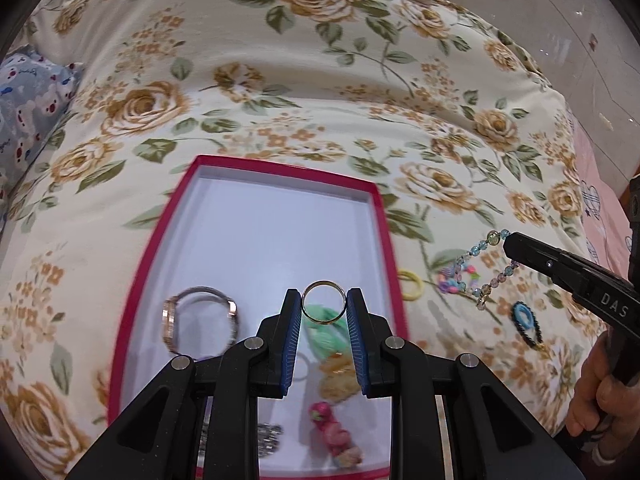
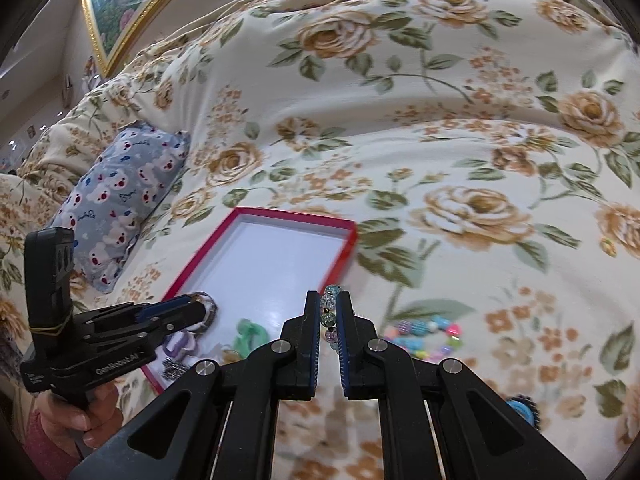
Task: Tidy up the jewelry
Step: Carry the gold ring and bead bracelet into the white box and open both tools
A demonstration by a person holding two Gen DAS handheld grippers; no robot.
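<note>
1. Currently my left gripper (image 1: pixel 324 307) hangs over the near end of the red-rimmed box (image 1: pixel 280 168), its blue pads clamped on a thin gold ring (image 1: pixel 323 306). The ring stands upright between the pads, clear of the box floor.
2. Left part of the box floor: a rose-gold bangle (image 1: pixel 200 320) lies there, blurred. A small silvery piece (image 1: pixel 269 445) sits nearer me; I cannot tell what it is.
3. Under my left gripper's fingers, on the white floor: a green piece (image 1: pixel 328 326), a yellow piece (image 1: pixel 338 380), and a pink piece (image 1: pixel 334 434) closest to me. Their shapes are blurred.
4. The box rests on a floral quilt (image 1: pixel 280 60), with a grey bear-print pillow (image 2: pixel 120 196) off its left side.
5. Just right of the box, on the quilt: a yellow hair tie (image 1: pixel 411 285), then a bracelet of pastel mixed beads (image 1: pixel 456 282).
6. Further right, my right gripper (image 2: pixel 330 314) is closed on a clear-bead bracelet (image 1: pixel 486 268). In the left wrist view the loop dangles from its tip, above the quilt and outside the box.
7. Near that loop a blue-and-black hair tie (image 1: pixel 528 322) lies on the quilt.
8. My right hand (image 1: pixel 596 396) grips the tool's handle at the frame edge.
</note>
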